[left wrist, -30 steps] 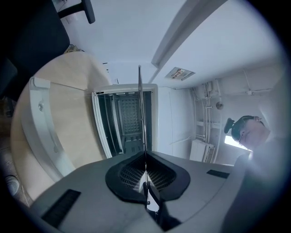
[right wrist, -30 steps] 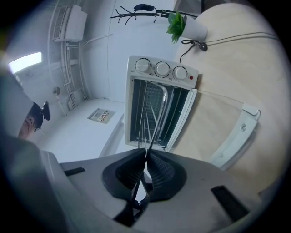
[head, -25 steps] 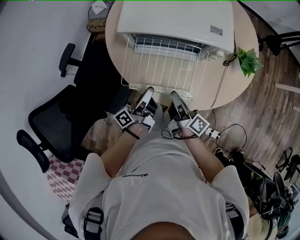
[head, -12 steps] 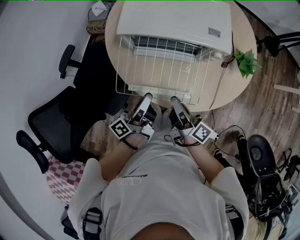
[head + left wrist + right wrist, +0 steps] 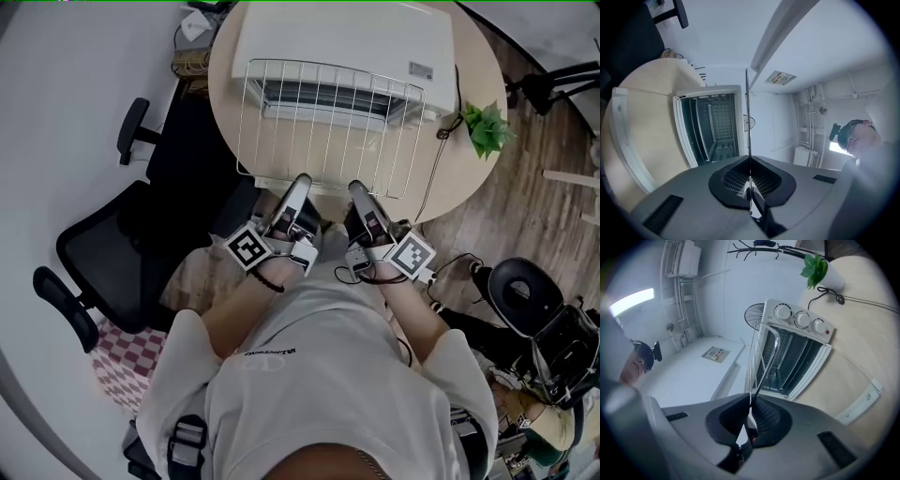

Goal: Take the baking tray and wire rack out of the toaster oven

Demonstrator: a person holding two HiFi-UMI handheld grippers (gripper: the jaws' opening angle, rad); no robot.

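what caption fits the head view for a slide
The left gripper and right gripper clamp the near edge of the wire rack, holding it over the table before the toaster oven.

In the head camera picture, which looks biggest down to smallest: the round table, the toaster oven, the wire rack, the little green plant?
1. round table
2. toaster oven and wire rack: about alike; the rack is held up nearer the camera, so no ranking between them
3. green plant, smallest

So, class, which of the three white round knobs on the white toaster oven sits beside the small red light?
The end knob nearest the beige tabletop; the red light sits just beyond it, away from the other two.
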